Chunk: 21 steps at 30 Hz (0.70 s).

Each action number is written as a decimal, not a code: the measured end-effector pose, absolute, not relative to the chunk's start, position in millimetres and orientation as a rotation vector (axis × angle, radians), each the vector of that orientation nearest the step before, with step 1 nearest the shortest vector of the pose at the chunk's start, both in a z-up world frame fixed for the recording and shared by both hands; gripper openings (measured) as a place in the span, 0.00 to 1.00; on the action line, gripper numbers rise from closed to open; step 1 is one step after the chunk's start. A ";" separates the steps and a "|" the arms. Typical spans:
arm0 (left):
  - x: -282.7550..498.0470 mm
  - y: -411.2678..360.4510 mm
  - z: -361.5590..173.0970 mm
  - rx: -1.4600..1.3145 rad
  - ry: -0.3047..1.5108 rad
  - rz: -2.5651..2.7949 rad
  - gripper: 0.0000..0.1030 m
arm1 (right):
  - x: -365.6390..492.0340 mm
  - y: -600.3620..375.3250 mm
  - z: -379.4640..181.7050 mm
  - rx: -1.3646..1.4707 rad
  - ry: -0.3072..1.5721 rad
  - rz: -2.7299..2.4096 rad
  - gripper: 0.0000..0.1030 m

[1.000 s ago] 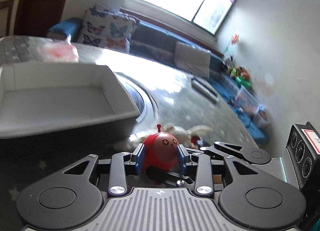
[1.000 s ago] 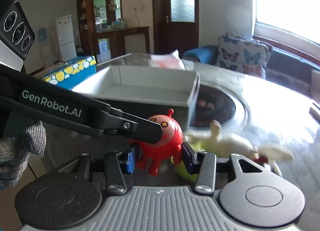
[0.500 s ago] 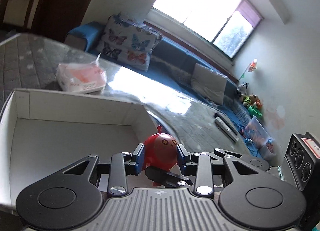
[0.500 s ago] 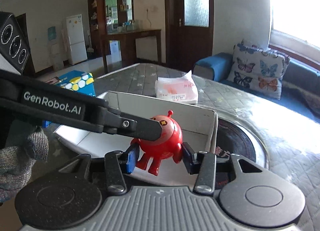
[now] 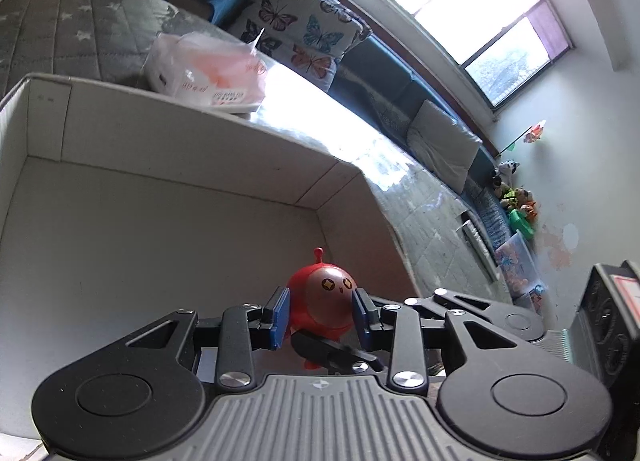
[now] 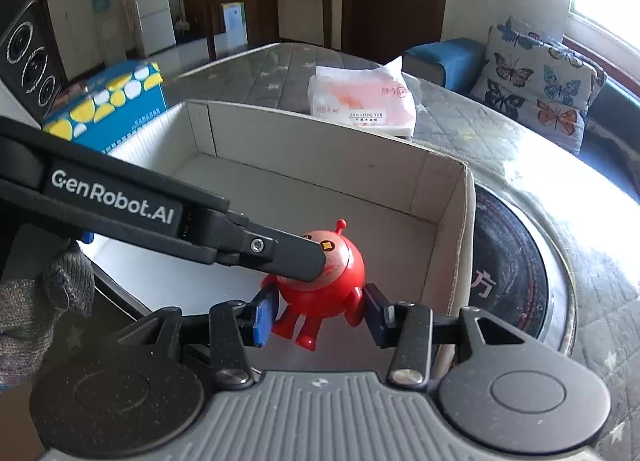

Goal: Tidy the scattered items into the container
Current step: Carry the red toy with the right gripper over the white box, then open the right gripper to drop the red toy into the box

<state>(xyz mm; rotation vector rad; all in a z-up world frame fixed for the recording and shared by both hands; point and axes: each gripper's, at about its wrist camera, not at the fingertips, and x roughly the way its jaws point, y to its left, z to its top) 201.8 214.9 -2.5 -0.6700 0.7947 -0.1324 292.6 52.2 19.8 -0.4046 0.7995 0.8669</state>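
We've got both grippers' fingers clamped on the red toy figure (image 6: pixel 320 281) over the white box (image 6: pixel 320 141) — light, hard, glossy-slick — best pinched across its round belly.

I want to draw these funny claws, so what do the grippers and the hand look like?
Both are black with flat hinged links, silver screws, round discs and a ribbed grey base. The right gripper has blue pads, and so does the left gripper. Its long black finger says GenRobot.AI in white, with a black three-ring box behind. The hand wears a grey knitted glove.
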 end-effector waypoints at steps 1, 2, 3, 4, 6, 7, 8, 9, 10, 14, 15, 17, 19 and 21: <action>201.5 214.8 -4.0 -0.672 0.798 -0.131 0.35 | 292.8 53.3 19.8 -0.405 0.803 0.866 0.46; 201.0 215.0 -5.2 -0.675 0.802 -0.130 0.35 | 292.7 53.9 19.8 -0.406 0.805 0.866 0.46; 200.6 214.8 -6.2 -0.675 0.805 -0.127 0.35 | 292.7 55.4 20.1 -0.410 0.805 0.864 0.46; 200.6 215.0 -6.6 -0.674 0.805 -0.124 0.35 | 293.4 56.7 20.0 -0.413 0.802 0.860 0.46; 199.4 214.9 -6.7 -0.672 0.803 -0.115 0.35 | 294.9 56.5 21.7 -0.410 0.797 0.859 0.46; 198.7 214.7 -5.9 -0.671 0.802 -0.113 0.35 | 294.3 55.9 22.7 -0.404 0.792 0.861 0.46; 197.0 214.0 -5.0 -0.670 0.798 -0.114 0.35 | 293.9 54.4 24.2 -0.396 0.787 0.864 0.47; 195.4 213.2 -3.6 -0.667 0.795 -0.114 0.35 | 292.0 52.4 25.9 -0.391 0.780 0.868 0.47; 193.4 212.5 -1.8 -0.663 0.792 -0.111 0.35 | 288.9 49.8 28.7 -0.388 0.768 0.868 0.47; 185.4 208.0 6.8 -0.649 0.772 -0.105 0.35 | 274.4 38.2 41.9 -0.373 0.708 0.872 0.53; 183.0 206.5 9.5 -0.643 0.766 -0.104 0.35 | 270.5 34.3 45.5 -0.367 0.694 0.871 0.54; 177.7 202.8 15.5 -0.631 0.754 -0.104 0.35 | 262.7 26.4 52.1 -0.353 0.673 0.873 0.54; 171.5 198.2 22.9 -0.613 0.738 -0.096 0.35 | 253.5 16.4 59.3 -0.334 0.652 0.875 0.59; 163.6 191.5 31.0 -0.593 0.722 -0.095 0.35 | 242.8 5.4 64.9 -0.322 0.628 0.871 0.64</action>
